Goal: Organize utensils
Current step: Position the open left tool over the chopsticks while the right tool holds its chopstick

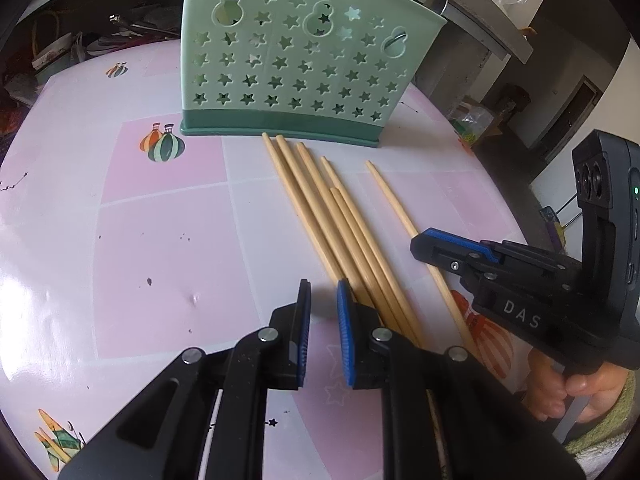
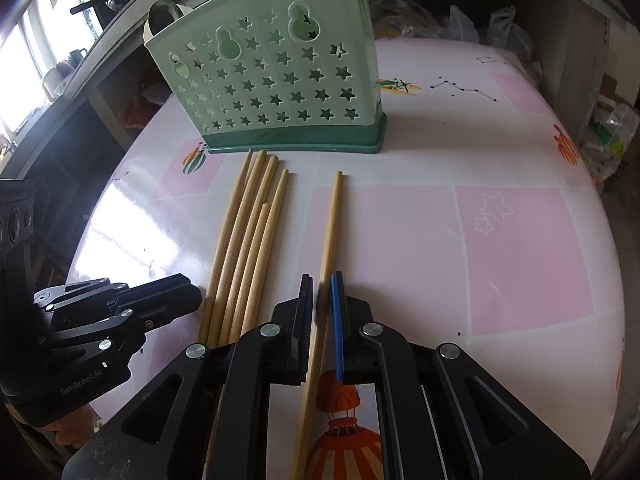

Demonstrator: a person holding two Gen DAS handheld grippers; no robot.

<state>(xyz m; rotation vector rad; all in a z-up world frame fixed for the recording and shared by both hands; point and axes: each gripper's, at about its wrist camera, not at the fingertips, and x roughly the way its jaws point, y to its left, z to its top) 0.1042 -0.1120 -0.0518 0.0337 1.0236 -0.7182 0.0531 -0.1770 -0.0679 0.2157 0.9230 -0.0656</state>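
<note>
Pink table (image 2: 480, 240); right gripper (image 2: 322, 280) jaws pinch lone chopstick (image 2: 334, 216).

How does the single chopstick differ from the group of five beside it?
The single chopstick lies apart; the group of five lies packed side by side. The single chopstick sits between the pads of the right gripper, shut on it; the group of five is unheld, the open left gripper beside it. The single chopstick's tip stops farther from the green holder than most of the group's. All are plain light wood.
</note>
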